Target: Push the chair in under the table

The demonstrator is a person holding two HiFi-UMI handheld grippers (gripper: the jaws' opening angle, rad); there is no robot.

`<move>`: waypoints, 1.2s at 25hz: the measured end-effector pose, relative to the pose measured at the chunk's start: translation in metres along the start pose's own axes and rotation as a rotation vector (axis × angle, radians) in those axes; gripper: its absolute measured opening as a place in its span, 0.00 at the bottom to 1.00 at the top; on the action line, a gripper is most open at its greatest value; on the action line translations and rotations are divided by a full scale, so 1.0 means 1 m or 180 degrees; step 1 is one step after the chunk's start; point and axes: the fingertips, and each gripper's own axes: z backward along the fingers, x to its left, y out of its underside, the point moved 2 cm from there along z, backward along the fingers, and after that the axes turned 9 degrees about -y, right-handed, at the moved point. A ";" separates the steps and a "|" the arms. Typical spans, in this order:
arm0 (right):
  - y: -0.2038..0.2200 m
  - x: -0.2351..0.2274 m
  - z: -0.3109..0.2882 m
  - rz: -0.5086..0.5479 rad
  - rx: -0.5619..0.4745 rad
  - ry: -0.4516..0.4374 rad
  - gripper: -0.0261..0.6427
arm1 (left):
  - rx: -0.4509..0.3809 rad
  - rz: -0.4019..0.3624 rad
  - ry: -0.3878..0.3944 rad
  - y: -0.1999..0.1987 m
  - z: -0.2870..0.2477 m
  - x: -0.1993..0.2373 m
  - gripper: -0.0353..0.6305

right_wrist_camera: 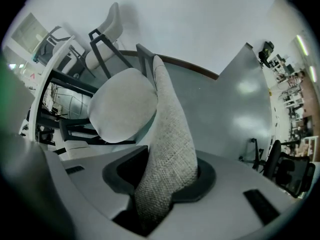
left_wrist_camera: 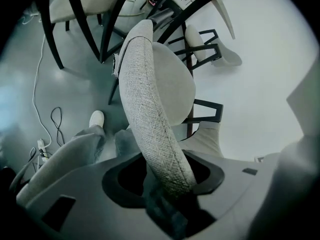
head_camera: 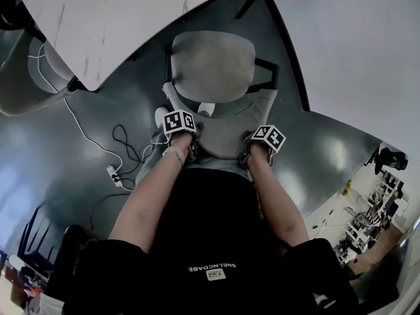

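A grey fabric chair stands in front of me, its seat [head_camera: 213, 64] partly under the edge of the white table [head_camera: 111, 18]. Its curved backrest [head_camera: 226, 126] faces me. My left gripper [head_camera: 190, 138] is shut on the backrest's left end and my right gripper [head_camera: 250, 151] on its right end. In the left gripper view the woven backrest edge [left_wrist_camera: 150, 99] runs up out of the gripper [left_wrist_camera: 170, 184], with the seat [left_wrist_camera: 175, 84] beyond. The right gripper view shows the backrest [right_wrist_camera: 170, 144] wedged in the gripper [right_wrist_camera: 160, 194], with the seat [right_wrist_camera: 122, 111] to its left.
A white cable and power strip [head_camera: 115, 176] lie on the dark floor at the left. My shoe [head_camera: 161, 115] is beside the chair's left side. Another grey chair [head_camera: 26, 77] stands at the far left. A second white table [head_camera: 354, 44] fills the right.
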 end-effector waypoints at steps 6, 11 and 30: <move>-0.024 0.036 -0.007 0.0369 0.0072 0.0003 0.27 | -0.0143 0.0267 0.0092 -0.015 0.009 0.009 0.38; -0.047 0.067 -0.013 0.0704 0.0119 0.0021 0.27 | -0.0232 0.0497 0.0185 -0.026 0.014 0.013 0.38; -0.105 0.133 -0.025 0.1397 0.0264 0.0092 0.27 | -0.0465 0.1033 0.0450 -0.058 0.020 0.004 0.38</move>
